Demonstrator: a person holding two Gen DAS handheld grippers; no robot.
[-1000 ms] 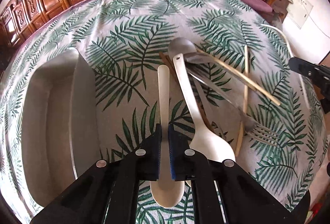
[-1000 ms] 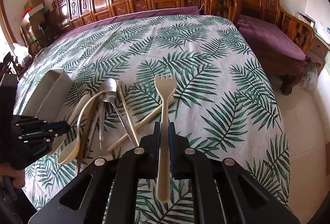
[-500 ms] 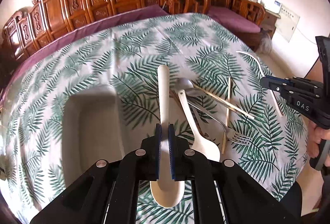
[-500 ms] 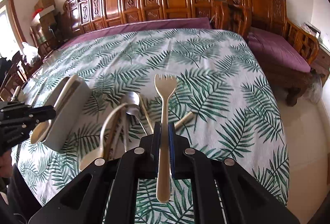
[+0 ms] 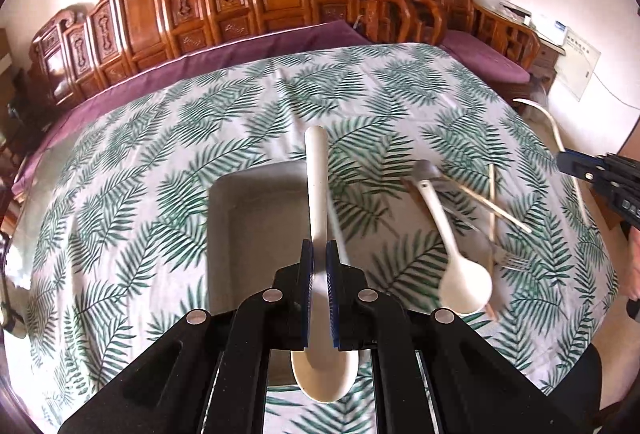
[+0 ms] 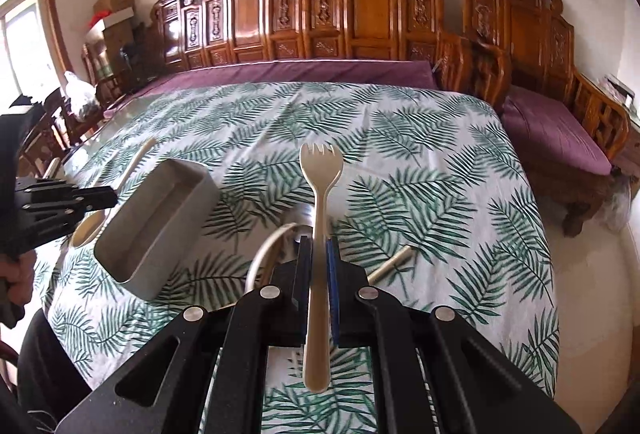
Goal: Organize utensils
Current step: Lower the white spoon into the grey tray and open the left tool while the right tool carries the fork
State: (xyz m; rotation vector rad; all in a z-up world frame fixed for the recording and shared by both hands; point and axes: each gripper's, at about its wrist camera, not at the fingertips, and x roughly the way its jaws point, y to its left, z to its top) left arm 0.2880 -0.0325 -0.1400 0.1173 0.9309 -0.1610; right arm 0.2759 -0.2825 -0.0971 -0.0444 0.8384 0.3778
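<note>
My left gripper [image 5: 319,254] is shut on a cream plastic spoon [image 5: 317,186], handle pointing forward, held above the grey rectangular tray [image 5: 248,202]. My right gripper [image 6: 319,250] is shut on a cream plastic fork [image 6: 321,174], tines forward, held above the table to the right of the tray [image 6: 156,218]. On the cloth right of the tray lie a second cream spoon [image 5: 452,246], a metal spoon [image 5: 428,170], a metal fork [image 5: 508,260] and wooden chopsticks [image 5: 491,206]. The right gripper [image 5: 600,178] shows at the right edge of the left wrist view.
The table carries a palm-leaf cloth [image 6: 420,162]. Carved wooden benches with purple cushions [image 6: 552,126] stand behind and to the right of it. The table's right edge drops to the floor. The left gripper [image 6: 60,198] shows at the left in the right wrist view.
Both grippers have risen and pulled back from the table. The left one has moved left with the spoon to over the tray. The right one has lifted the fork higher.
</note>
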